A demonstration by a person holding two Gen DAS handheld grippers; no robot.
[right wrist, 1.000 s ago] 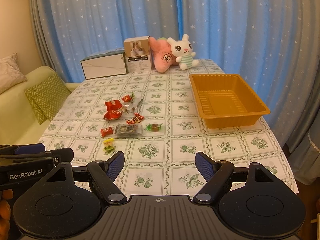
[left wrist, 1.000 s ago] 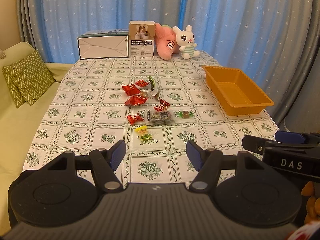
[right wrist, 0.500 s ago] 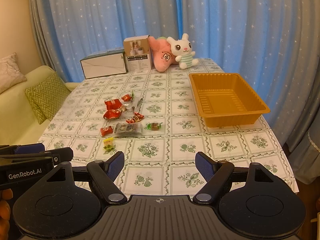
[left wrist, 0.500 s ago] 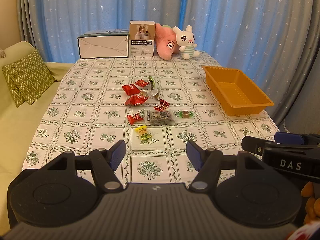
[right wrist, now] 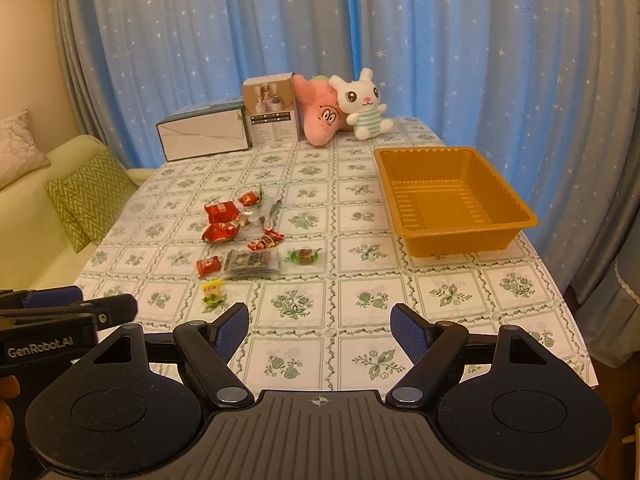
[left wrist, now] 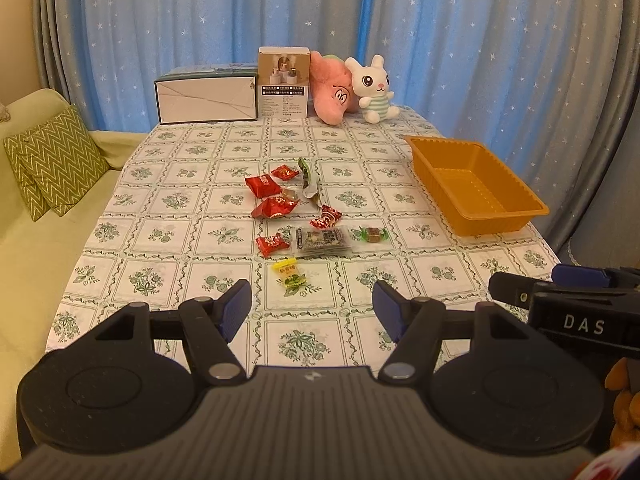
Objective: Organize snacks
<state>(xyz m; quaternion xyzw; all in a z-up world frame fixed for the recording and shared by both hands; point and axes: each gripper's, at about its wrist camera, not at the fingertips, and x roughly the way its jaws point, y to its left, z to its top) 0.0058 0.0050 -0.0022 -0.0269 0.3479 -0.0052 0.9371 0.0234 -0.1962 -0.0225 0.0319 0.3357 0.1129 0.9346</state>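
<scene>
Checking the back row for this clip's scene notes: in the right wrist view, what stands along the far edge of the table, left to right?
White flat box → upright product box → pink plush → white bunny plush.

Left wrist view: from the near counter (left wrist: 172, 240) edge, tilted down, facing the far curtains (left wrist: 480, 40)
Right wrist view: same end, further right, nearer the orange tray (right wrist: 452, 236)
Shared: counter, snacks (right wrist: 244, 240), tray, each other's tongs at the frame edge
</scene>
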